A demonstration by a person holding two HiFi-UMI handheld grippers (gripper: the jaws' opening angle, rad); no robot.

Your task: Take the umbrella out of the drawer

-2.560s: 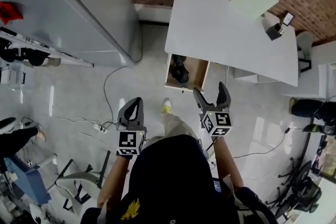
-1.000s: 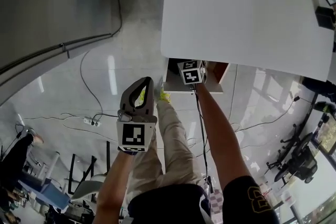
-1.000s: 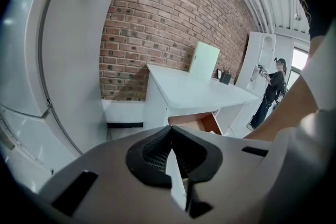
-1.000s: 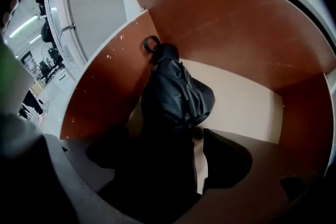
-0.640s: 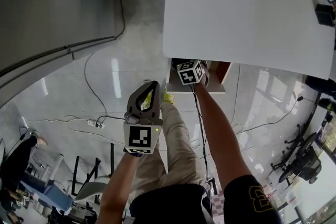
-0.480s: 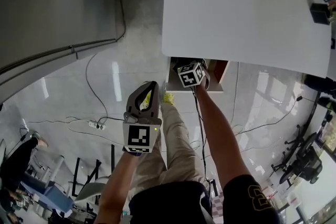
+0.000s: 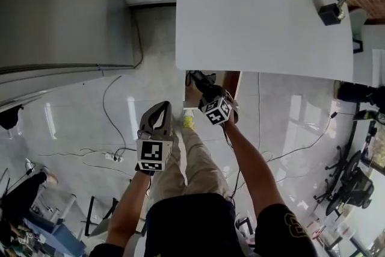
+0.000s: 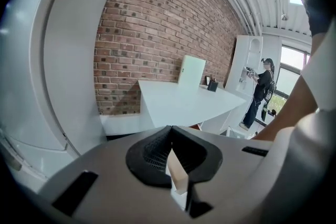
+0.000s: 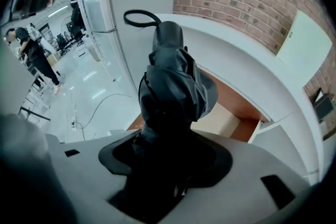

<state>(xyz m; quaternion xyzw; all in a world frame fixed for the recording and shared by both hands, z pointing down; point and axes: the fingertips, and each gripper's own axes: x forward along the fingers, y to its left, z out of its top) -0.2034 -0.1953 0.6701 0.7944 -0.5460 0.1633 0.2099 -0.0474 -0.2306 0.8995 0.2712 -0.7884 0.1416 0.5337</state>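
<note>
1. At the left, the left gripper [image 7: 160,110] hangs over the pale floor [image 7: 90,123], pointing towards a white tabletop [image 7: 258,15]. Its jaws are clenched together with nothing between them.
2. Just right of it, the right gripper [image 7: 208,93] points steeply down beside the tabletop's near edge. Its jaws have just been closing and now grasp a folded dark umbrella [image 9: 176,86] near one end. The rest of the umbrella sticks out beyond the jaws, with a loop strap [image 9: 140,18] at its far tip.
3. Behind the umbrella, the wooden drawer [image 7: 232,82] stands open under the tabletop. The umbrella looks to be out of it, above its opening.
4. The step in hand appears to be the lift-out itself. Next, the umbrella probably needs carrying away from the drawer without striking the tabletop's edge. The grip should stay firm, as the soft fabric could slip.
</note>
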